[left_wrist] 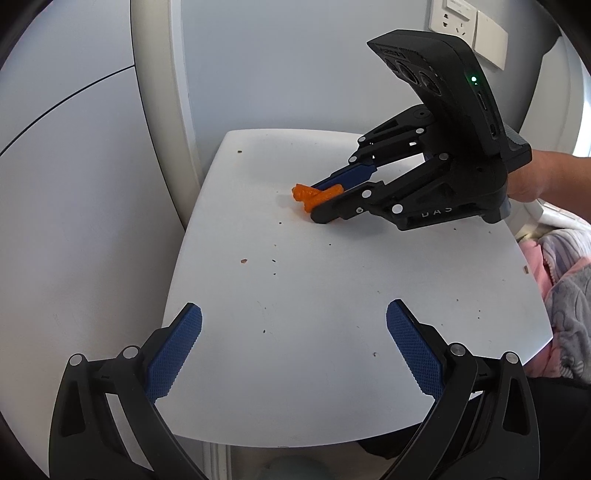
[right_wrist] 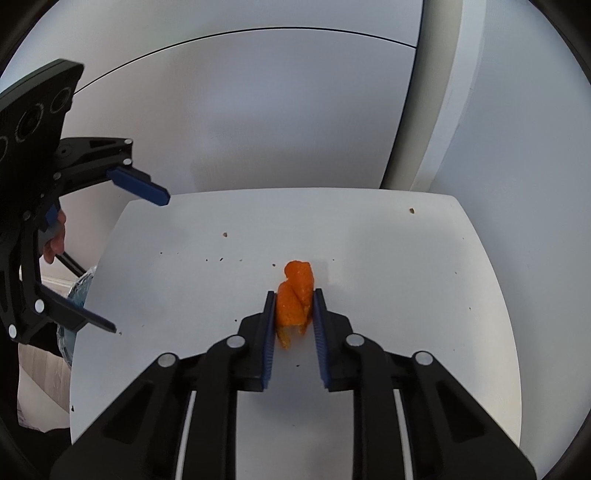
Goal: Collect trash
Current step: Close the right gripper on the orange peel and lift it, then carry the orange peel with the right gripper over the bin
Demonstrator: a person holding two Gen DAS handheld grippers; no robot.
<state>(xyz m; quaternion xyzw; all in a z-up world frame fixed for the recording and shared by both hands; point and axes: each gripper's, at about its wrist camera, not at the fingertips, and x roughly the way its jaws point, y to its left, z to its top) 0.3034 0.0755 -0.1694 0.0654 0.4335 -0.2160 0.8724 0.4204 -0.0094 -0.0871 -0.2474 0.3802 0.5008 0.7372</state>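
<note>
A curled orange peel [right_wrist: 295, 291] lies on the small white table [right_wrist: 406, 295]. My right gripper [right_wrist: 294, 295] has its blue pads closed against both sides of the peel, at table level. In the left wrist view the same peel [left_wrist: 310, 195] shows between the right gripper's fingers [left_wrist: 317, 201] at the far middle of the table [left_wrist: 332, 314]. My left gripper [left_wrist: 293, 317] is open and empty above the table's near edge; it also shows at the left of the right wrist view [right_wrist: 140, 262].
Small dark crumbs [left_wrist: 243, 261] are scattered over the tabletop. A white wall and a pale door frame [left_wrist: 159, 110] stand behind the table. Wall sockets [left_wrist: 465, 26] are at upper right. Pink and grey fabric [left_wrist: 565, 280] lies to the right. A bag's rim [right_wrist: 79, 288] shows below the table's left edge.
</note>
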